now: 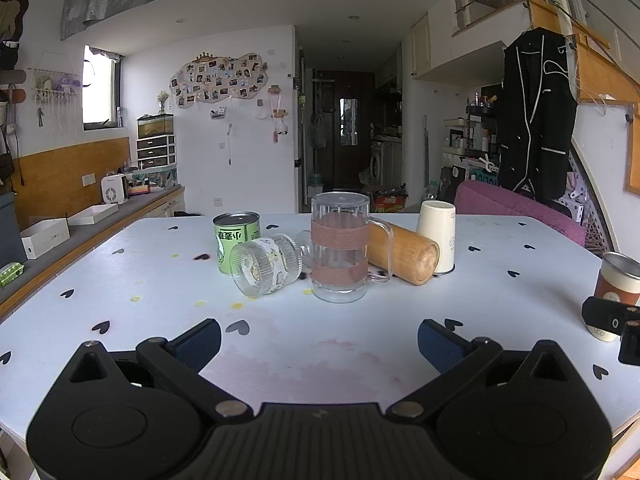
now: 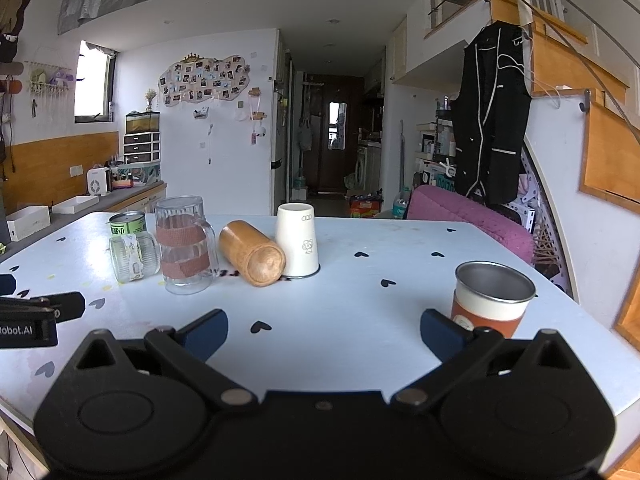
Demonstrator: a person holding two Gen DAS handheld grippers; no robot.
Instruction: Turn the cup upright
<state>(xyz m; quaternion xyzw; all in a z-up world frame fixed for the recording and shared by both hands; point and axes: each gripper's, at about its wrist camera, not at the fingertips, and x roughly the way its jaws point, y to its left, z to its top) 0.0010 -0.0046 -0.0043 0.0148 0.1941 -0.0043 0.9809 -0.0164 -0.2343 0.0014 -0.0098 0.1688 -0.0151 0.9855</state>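
Observation:
Several cups sit on the white table (image 1: 120,280). A ribbed glass cup (image 1: 264,266) lies on its side in front of a green can (image 1: 236,240). A glass mug with brown bands (image 1: 340,246) stands upside down. A wooden cup (image 1: 404,254) lies on its side. A white cup (image 1: 436,236) stands upside down. A steel cup with an orange sleeve (image 2: 490,300) stands upright at the right. My left gripper (image 1: 318,340) is open and empty, short of the mug. My right gripper (image 2: 324,334) is open and empty, its right finger beside the steel cup.
A purple chair (image 2: 468,216) stands behind the table's far right edge. A counter with white boxes (image 1: 44,236) runs along the left wall. The other gripper's body shows at the left edge of the right wrist view (image 2: 28,316). The table (image 2: 360,304) has heart stickers.

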